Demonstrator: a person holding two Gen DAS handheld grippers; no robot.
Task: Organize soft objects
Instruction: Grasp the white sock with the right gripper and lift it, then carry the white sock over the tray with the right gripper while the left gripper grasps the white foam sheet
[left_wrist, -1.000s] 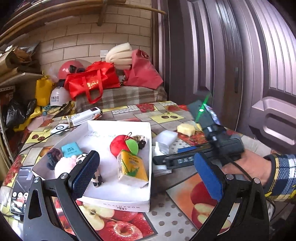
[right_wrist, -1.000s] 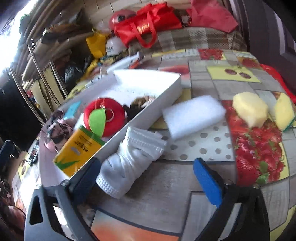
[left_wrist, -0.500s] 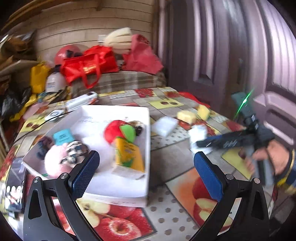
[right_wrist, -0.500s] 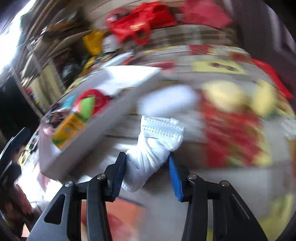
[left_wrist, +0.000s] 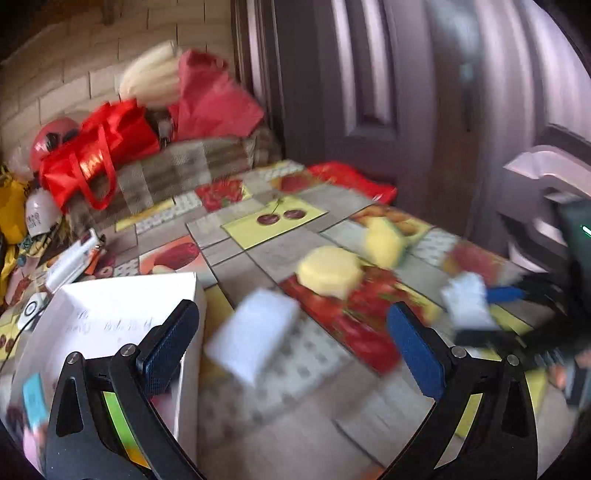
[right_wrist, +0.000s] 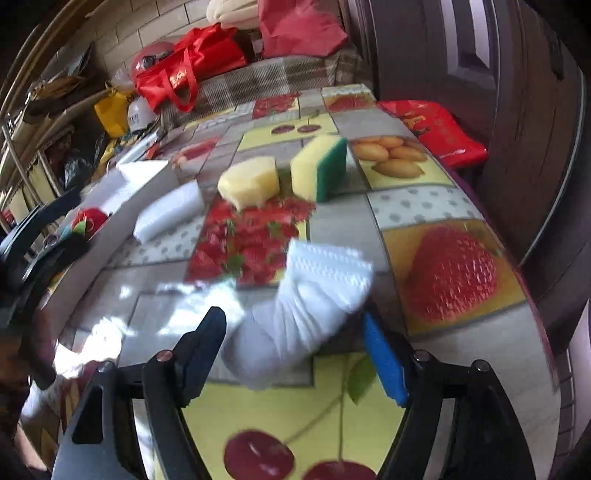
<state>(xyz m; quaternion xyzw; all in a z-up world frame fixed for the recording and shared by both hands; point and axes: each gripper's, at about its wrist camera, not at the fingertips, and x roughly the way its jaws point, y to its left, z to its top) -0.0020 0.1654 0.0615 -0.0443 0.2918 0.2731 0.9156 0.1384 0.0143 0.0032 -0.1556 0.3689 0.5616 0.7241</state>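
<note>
Right gripper: pads were around a white sock or glove, lifted over the table near 6 o'clock; the gap looked wider than a firm pinch, so grip judged loose, cannot tell for sure.
Left gripper: fingers spread wide, nothing between them, pointed at the white foam sponge.
White box: sat at 9 o'clock in the left view; held a red plush apple and other items too blurred to name.
Done, judged: several soft items already in the box.
Left on table: white foam sponge just beside the box wall; pale yellow sponge at centre; yellow-green scouring sponge just beside it toward 1 o'clock.
In hand: white sock or glove, not yet boxed.
Progress, judged: roughly midway; four soft items outstanding.
Caveat: left view was motion-blurred, so box contents were uncertain.
</note>
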